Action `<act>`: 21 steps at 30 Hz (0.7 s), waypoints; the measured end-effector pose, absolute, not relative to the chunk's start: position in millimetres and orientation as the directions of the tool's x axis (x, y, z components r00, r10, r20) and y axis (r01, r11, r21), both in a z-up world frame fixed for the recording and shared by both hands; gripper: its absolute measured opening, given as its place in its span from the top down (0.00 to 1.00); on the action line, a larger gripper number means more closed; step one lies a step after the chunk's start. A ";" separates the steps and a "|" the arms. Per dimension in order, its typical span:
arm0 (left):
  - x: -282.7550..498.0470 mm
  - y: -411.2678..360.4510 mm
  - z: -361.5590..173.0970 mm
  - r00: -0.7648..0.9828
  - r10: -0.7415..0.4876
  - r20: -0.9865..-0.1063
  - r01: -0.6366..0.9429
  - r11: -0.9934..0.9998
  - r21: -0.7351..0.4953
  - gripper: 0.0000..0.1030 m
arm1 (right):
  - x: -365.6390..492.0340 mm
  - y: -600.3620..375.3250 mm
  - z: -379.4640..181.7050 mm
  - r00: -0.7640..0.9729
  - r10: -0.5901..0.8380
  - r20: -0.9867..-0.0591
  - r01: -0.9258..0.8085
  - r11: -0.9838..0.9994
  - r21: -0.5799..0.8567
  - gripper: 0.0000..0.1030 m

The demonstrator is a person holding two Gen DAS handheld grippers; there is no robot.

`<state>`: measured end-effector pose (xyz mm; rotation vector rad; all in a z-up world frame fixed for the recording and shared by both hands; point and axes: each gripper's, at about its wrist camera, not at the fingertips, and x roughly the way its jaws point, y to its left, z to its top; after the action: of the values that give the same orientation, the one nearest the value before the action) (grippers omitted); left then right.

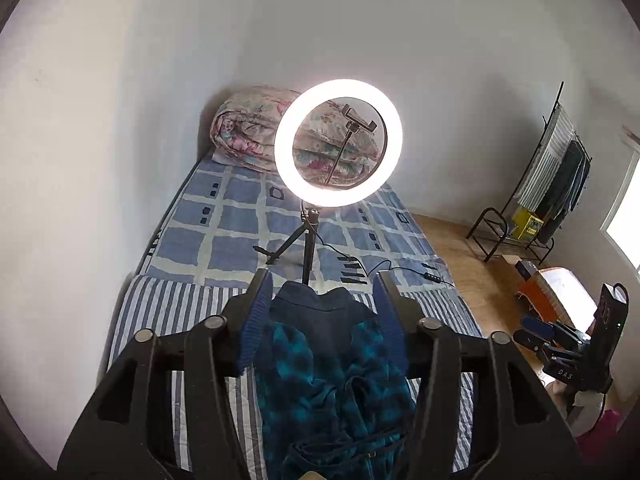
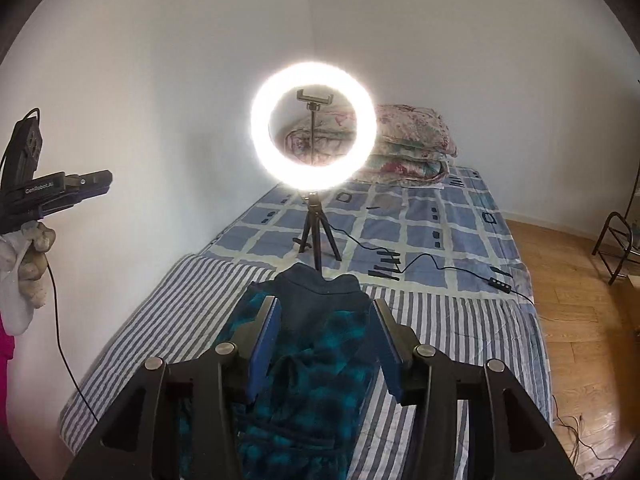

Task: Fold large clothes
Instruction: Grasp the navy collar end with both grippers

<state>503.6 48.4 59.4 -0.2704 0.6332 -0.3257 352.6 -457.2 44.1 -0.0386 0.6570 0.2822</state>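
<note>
Teal-and-navy checked fleece garment [image 2: 316, 360] lies bunched lengthwise on the striped bed sheet [image 2: 168, 312], dark collar toward the lit ring lamp [image 2: 314, 130]. Judged soft, bulky, limp; best taken at shoulders or hem corners. Left gripper [image 1: 324, 292] and right gripper [image 2: 324, 316] hover above, jaws spread, empty.
</note>
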 end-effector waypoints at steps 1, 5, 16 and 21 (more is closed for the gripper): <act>509.2 47.1 52.8 0.751 -0.382 -0.538 0.214 0.912 -0.350 0.45 | 362.5 -459.8 39.5 0.750 0.244 -0.614 -0.264 0.963 0.061 0.50; 545.7 38.2 4.1 0.705 -0.385 -0.596 0.201 0.914 -0.352 0.45 | 404.3 -471.1 7.9 0.722 0.233 -0.651 -0.230 0.969 0.091 0.50; 637.4 22.2 -165.1 0.533 -0.424 -0.732 0.132 0.896 -0.423 0.45 | 490.4 -498.1 -116.3 0.600 0.286 -0.747 -0.191 0.958 0.214 0.50; 667.2 24.1 -220.7 0.495 -0.413 -0.765 0.104 0.902 -0.419 0.45 | 519.3 -502.0 -164.1 0.560 0.326 -0.762 -0.171 0.945 0.278 0.50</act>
<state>667.2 24.1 -220.7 -0.3391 1.0094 -0.3208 519.3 -502.0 -164.1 0.1801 0.9323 0.2945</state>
